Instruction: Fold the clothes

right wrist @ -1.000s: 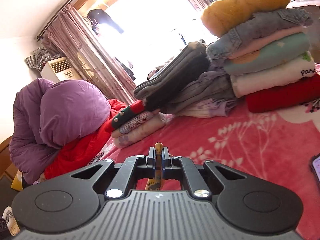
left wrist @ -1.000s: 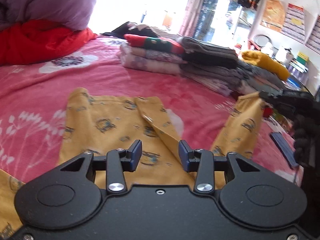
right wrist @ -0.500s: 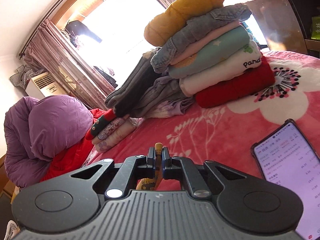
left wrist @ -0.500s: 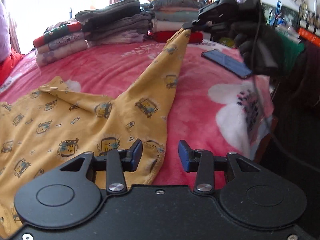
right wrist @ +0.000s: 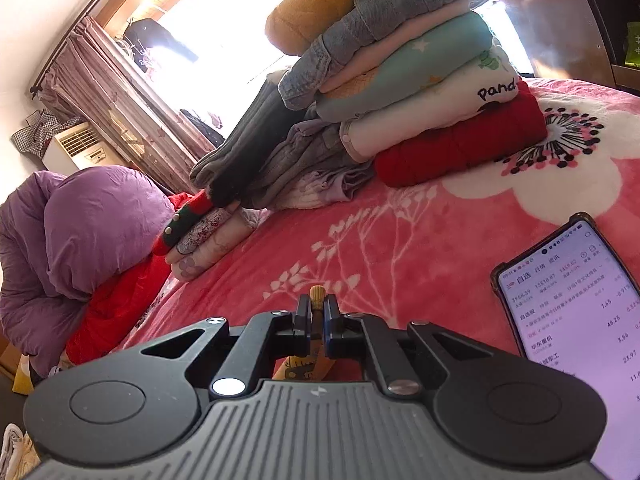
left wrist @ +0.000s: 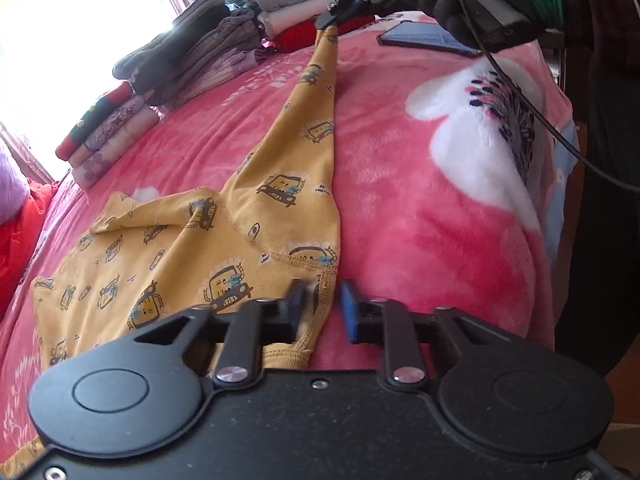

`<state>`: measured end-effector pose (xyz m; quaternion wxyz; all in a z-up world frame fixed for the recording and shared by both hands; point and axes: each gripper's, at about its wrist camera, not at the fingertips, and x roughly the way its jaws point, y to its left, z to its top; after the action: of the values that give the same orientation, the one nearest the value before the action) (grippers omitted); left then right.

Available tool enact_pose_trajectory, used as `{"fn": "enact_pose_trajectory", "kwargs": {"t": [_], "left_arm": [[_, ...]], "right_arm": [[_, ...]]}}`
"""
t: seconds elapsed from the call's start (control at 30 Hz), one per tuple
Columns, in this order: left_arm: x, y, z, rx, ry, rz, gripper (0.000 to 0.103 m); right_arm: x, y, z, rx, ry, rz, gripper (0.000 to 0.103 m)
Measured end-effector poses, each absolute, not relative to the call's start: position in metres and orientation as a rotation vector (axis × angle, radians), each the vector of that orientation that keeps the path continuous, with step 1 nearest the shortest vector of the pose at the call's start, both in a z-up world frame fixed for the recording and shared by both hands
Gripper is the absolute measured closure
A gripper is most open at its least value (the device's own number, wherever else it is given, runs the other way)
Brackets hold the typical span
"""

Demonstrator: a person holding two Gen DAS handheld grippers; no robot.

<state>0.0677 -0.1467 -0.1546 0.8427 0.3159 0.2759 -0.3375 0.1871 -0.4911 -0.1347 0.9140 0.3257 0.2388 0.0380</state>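
Note:
A mustard-yellow garment [left wrist: 224, 256] printed with small cartoon cars lies on the pink floral blanket [left wrist: 400, 184]. One long end of it is stretched up and away to my right gripper [left wrist: 334, 18], which is shut on its tip. From the right wrist view the yellow garment's cuff [right wrist: 317, 295] sticks up between the right gripper's [right wrist: 316, 312] closed fingers. My left gripper [left wrist: 322, 310] is open and low over the blanket. The garment's near hem lies between its fingers, close to the left finger [left wrist: 294, 306].
Stacks of folded clothes [right wrist: 400, 92] stand at the far side of the bed, also visible as folded clothes [left wrist: 208, 56] in the left wrist view. A lit phone [right wrist: 576, 328] lies on the blanket to the right. A purple quilt [right wrist: 80, 232] over red bedding sits at left. The bed edge [left wrist: 560, 216] drops off right.
The left gripper has swung right and dropped to the garment's near hem, and its fingers stand closer together. The right gripper stays shut on the cuff, having carried it towards the clothes stack and the phone.

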Motion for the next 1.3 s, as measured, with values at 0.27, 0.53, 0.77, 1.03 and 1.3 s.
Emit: {"fn": "enact_pose_trajectory", "kwargs": {"t": [0.27, 0.53, 0.77, 1.03, 1.3], "left_arm": [[0.081, -0.109, -0.132, 0.502, 0.647, -0.811, 0.103], [0.081, -0.112, -0.136, 0.462, 0.685, -0.886, 0.086], [0.120, -0.069, -0.116, 0.105, 0.690, -0.777, 0.075], [0.207, -0.020, -0.126, -0.389, 0.767, -0.439, 0.074], [0.297, -0.018, -0.140, -0.665, 0.837, -0.331, 0.071]], "right_arm": [[0.187, -0.494, -0.131, 0.589, 0.536, 0.073, 0.095], [0.184, -0.490, -0.143, 0.467, 0.639, -0.018, 0.087], [0.176, -0.482, -0.120, 0.415, 0.533, -0.075, 0.082], [0.211, -0.403, -0.120, 0.347, 0.565, 0.141, 0.078], [0.242, -0.363, -0.124, 0.314, 0.576, 0.253, 0.074]]}}
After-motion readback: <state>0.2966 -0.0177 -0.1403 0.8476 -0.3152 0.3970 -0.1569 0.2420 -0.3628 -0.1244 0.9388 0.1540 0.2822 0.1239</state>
